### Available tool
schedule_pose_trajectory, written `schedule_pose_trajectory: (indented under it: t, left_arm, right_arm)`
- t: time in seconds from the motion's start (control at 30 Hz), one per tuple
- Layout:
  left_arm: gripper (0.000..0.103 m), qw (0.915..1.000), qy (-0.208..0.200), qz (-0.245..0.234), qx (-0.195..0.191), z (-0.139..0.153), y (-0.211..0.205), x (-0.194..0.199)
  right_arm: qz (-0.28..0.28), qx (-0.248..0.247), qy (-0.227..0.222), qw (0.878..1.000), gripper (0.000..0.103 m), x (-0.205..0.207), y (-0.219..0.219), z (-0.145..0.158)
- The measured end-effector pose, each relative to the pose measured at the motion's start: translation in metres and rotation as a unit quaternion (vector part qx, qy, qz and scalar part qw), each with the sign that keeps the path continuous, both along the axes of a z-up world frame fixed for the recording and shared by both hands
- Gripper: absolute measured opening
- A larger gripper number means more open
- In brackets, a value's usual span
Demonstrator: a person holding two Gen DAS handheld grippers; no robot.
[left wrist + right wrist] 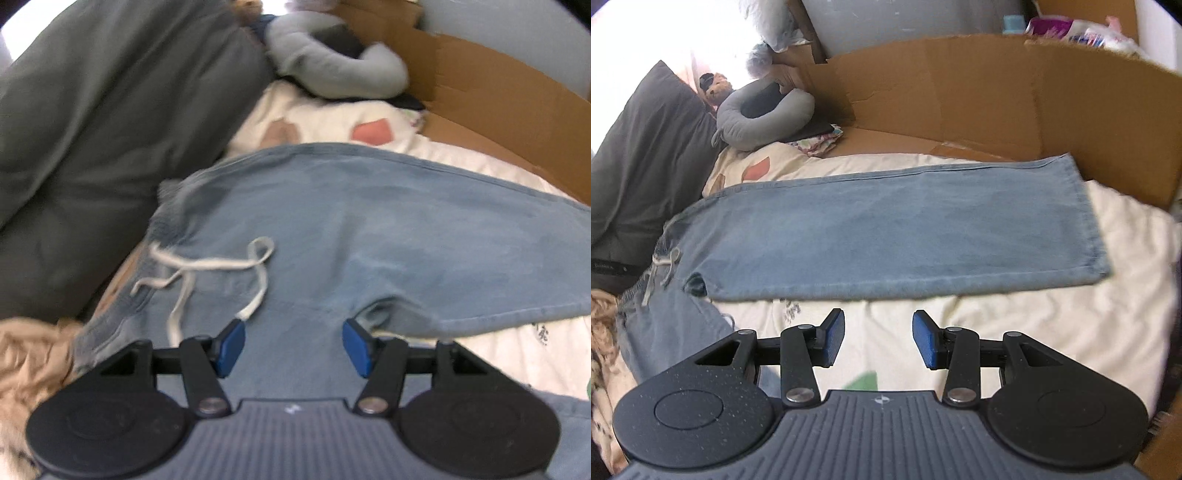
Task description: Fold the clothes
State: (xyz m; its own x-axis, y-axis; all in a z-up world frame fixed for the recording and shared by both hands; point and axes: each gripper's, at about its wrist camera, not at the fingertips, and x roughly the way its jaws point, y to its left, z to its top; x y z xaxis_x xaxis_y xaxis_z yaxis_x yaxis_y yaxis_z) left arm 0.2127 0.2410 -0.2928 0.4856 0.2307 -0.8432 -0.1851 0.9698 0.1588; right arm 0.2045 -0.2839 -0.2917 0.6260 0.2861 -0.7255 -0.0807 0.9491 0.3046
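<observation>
Light blue denim trousers [886, 229] lie spread on a cream bedsheet [1034, 325], one leg stretched flat towards the right, the waistband at the left. Their white drawstring [207, 266] lies loose over the waist area. My left gripper [293, 347] hovers above the trousers [332, 229] near the crotch, its blue pads [231, 349] apart with nothing between them. My right gripper [878, 338] stands open over bare sheet just in front of the flat leg's lower edge, gripping nothing. The second leg [676, 332] runs down the left side of the right wrist view.
A dark grey pillow [92, 147] lies at the left, a grey neck pillow [764, 118] behind it. Brown cardboard [997, 96] walls the far and right side of the bed. A tan garment [26, 354] is bunched at the lower left.
</observation>
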Motion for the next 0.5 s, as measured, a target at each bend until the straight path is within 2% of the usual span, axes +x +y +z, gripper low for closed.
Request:
schedule_pose_trajectory:
  t: [0.17,0.33,0.5]
  left_arm:
    - [0.061,0.9985,0.003,0.055,-0.006,0.011,0.027,-0.031]
    - [0.061,0.9972,0.002,0.074,-0.004,0.029,0.041,-0.056]
    - [0.061,0.9949,-0.005,0.100,-0.010,0.044,0.053,-0.072]
  right_arm:
    - [-0.027,-0.008,0.011,1.000,0.049,-0.041,-0.018,0.017]
    - [-0.058,-0.007,0.025,0.998,0.050,-0.085,-0.034,0.026]
    - [-0.082,-0.017,0.043,0.996,0.051,-0.125,-0.044,0.021]
